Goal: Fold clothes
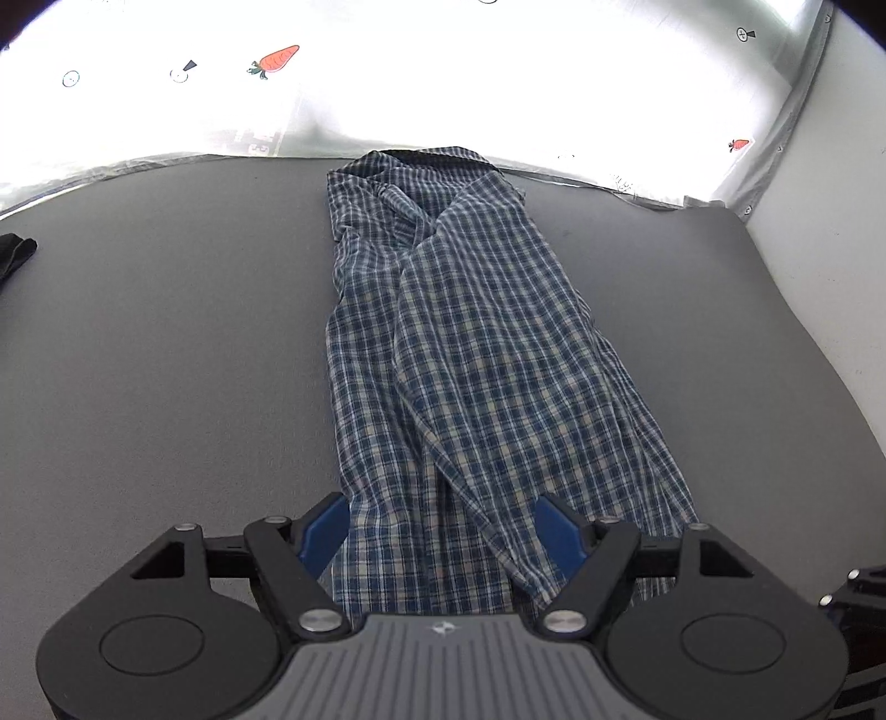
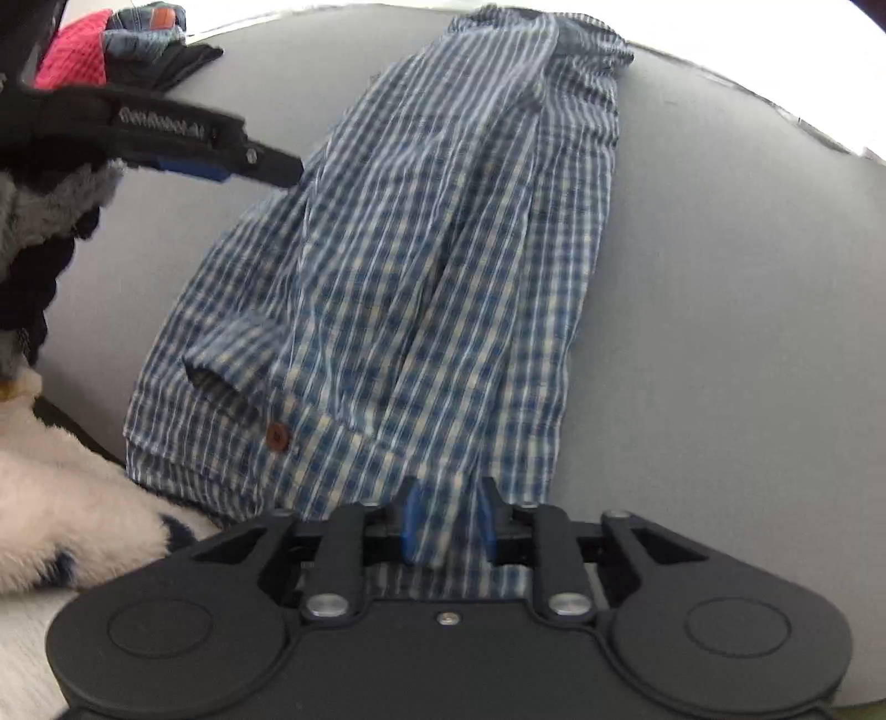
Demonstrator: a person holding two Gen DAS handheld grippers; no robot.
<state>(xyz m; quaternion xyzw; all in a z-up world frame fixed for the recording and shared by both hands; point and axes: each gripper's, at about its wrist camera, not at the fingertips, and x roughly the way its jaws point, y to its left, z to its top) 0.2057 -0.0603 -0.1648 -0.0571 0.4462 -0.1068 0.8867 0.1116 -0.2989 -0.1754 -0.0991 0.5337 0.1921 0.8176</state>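
A blue and white checked shirt (image 1: 470, 343) lies folded into a long narrow strip on the grey surface (image 1: 138, 332), its collar at the far end. My left gripper (image 1: 443, 531) stands open and wide over the near hem, a blue pad on either side of the cloth. In the right wrist view the same shirt (image 2: 415, 249) shows a cuff and a brown button (image 2: 277, 437) near its left edge. My right gripper (image 2: 449, 520) is at the near hem, with a ridge of fabric between its blue pads; the picture is blurred and the jaws look partly apart.
A pile of pink and dark clothes (image 2: 111, 44) sits at the far left. A dark cloth (image 1: 16, 249) lies at the left edge. A carrot-print curtain (image 1: 277, 58) hangs behind, and a white wall (image 1: 819, 277) stands on the right. A fluffy sleeve (image 2: 55, 199) holds the other gripper.
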